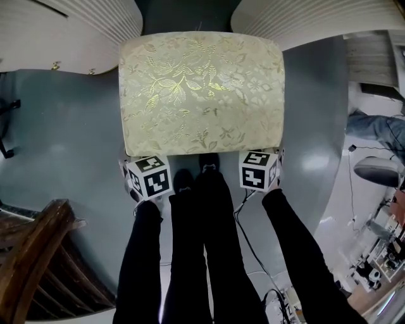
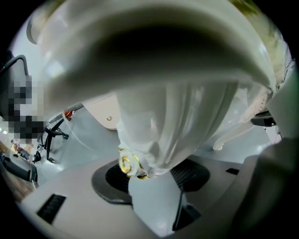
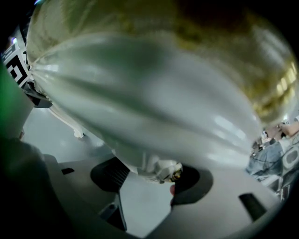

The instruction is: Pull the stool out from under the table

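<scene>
Grey floor carries the stool (image 1: 201,95), just beside the white table (image 1: 69,25); left gripper (image 2: 152,176) and right gripper (image 3: 150,179) jaws each pinch a stool leg.

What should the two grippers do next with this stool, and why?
Probably pull the stool back a little toward the person. The left gripper and right gripper each seem clamped on a near leg, and the stool's far edge lies level with the rim of the table, so it looks not quite clear.
</scene>
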`<state>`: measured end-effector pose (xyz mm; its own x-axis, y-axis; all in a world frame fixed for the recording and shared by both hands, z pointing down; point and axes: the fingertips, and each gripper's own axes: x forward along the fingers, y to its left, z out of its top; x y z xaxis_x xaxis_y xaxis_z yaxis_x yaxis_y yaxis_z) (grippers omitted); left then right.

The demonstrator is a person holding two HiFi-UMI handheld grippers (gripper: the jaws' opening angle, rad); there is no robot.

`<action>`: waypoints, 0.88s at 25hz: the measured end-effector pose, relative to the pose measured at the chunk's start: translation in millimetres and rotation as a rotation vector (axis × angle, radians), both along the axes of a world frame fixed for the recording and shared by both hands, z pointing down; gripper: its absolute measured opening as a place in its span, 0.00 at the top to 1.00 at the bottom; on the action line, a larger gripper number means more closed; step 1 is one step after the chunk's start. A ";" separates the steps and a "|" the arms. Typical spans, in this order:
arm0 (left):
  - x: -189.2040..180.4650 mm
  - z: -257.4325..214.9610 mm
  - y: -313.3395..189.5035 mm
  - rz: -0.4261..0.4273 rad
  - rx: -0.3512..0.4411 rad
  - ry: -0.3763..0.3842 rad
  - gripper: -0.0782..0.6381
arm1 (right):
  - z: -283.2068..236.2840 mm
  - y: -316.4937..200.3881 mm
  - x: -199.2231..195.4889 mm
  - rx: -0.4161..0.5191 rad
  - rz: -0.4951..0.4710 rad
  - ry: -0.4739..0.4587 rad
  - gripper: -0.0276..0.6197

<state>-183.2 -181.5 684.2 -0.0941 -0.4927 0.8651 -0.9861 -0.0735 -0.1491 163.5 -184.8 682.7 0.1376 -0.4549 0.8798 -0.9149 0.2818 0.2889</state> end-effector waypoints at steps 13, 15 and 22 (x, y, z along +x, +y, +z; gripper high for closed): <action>-0.4 0.5 4.7 -0.041 -0.023 -0.010 0.52 | -2.7 0.7 3.2 0.018 0.063 0.062 0.52; -0.6 -0.8 6.1 -0.054 -0.024 -0.012 0.52 | -3.2 1.6 4.4 0.011 0.085 0.068 0.52; 0.2 -4.9 24.3 -0.100 -0.061 -0.004 0.52 | -5.0 7.5 4.9 -0.026 0.149 0.056 0.52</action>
